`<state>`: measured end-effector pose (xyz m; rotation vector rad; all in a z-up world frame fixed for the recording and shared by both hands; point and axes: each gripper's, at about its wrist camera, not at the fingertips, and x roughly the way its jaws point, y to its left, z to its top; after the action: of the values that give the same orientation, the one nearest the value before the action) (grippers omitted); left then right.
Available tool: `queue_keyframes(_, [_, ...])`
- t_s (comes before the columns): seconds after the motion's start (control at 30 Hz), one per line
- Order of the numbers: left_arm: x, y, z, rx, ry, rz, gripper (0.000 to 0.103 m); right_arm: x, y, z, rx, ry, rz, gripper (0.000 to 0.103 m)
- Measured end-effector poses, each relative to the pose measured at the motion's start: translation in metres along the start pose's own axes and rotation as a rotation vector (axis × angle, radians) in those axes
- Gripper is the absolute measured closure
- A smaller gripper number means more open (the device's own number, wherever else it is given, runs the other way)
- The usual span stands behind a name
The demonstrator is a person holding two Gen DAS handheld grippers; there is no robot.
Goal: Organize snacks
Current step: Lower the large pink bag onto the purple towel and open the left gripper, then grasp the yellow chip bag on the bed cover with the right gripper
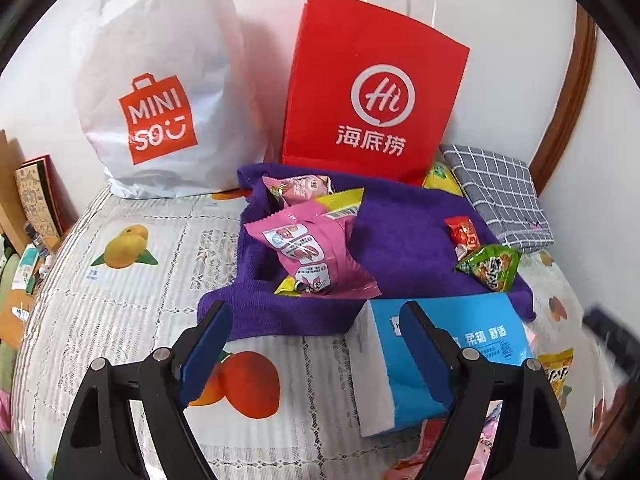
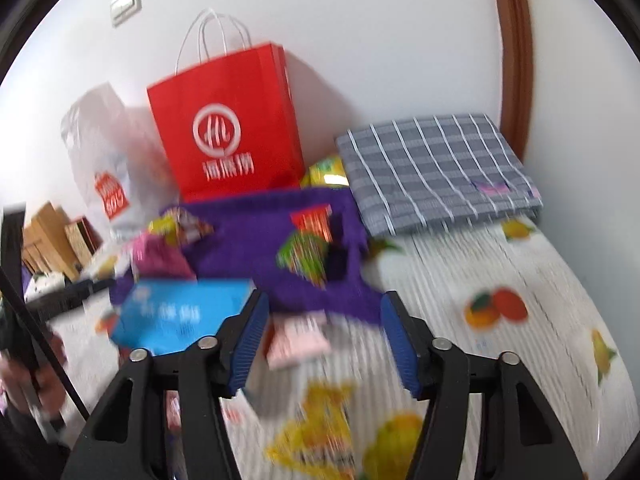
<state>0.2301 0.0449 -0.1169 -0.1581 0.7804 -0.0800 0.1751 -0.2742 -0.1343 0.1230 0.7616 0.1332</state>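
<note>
The purple towel [image 1: 400,240] lies spread on the fruit-print tablecloth [image 1: 120,320] at the table's 12 o'clock side, and it seems to serve as the sorting ground; the pink snack packet [image 1: 312,248] sits heaped with a yellow packet [image 1: 340,204] toward the towel's 9 o'clock edge, while the small red packet [image 1: 462,234] and the green packet [image 1: 490,266] rest together at its 3 o'clock edge, likely grouped by kind; the red paper bag [image 1: 372,92] and the white shopping bag [image 1: 160,92] stand against the wall behind, probably the source of the snacks or their store; a folded checked cloth [image 1: 500,196] lies at 2 o'clock, out of the way; the blue tissue pack [image 1: 460,356] lies just in front of the towel at 5 o'clock. The left gripper [image 1: 316,316] hangs released over bare cloth, nothing between its pads; the right gripper [image 2: 320,336], in a blurred view, is also spread and empty, above a pale pink packet [image 2: 298,340] and a yellow packet in front [image 2: 320,420], which I judge are yet to be sorted.
</note>
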Motion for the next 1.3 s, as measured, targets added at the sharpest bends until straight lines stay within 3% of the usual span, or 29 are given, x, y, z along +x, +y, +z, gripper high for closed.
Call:
queue_keyframes(0.2, [-0.001,0.007,0.002,-0.058,0.002,0.056,0.018,0.009,-0.004,-0.049,0.03,0.117,0.023,0.04])
queue_keyframes(0.3, [-0.005,0.008,0.002,-0.061,-0.025,0.079,0.018,0.017,0.001,-0.056,0.021,0.137,0.004,0.04])
queue_keyframes(0.47, [-0.009,0.012,0.003,-0.093,-0.033,0.052,0.017,0.04,0.001,-0.066,0.062,0.192,0.003,0.04])
queue_keyframes(0.5, [-0.009,0.012,0.003,-0.097,-0.035,0.051,0.017,0.038,0.001,-0.066,0.064,0.183,-0.006,0.044])
queue_keyframes(0.53, [-0.01,0.012,0.003,-0.096,-0.036,0.054,0.017,0.037,-0.002,-0.066,0.076,0.18,-0.01,0.059])
queue_keyframes(0.57, [-0.011,0.011,0.003,-0.093,-0.038,0.053,0.017,0.037,-0.006,-0.066,0.092,0.18,-0.005,0.059])
queue_keyframes(0.7, [-0.015,0.008,0.002,-0.063,-0.051,-0.014,0.017,0.033,-0.013,-0.064,0.059,0.169,-0.051,0.06])
queue_keyframes(0.83, [-0.018,-0.001,0.0,-0.025,-0.058,-0.059,0.017,0.035,-0.028,-0.065,0.11,0.176,0.005,0.06])
queue_keyframes(1.07, [-0.028,-0.021,-0.008,0.03,-0.096,-0.086,0.017,0.037,-0.029,-0.064,0.124,0.175,0.018,0.06])
queue_keyframes(1.3, [-0.027,-0.031,-0.037,-0.01,0.012,-0.17,0.017,0.037,-0.031,-0.064,0.134,0.175,0.025,0.061])
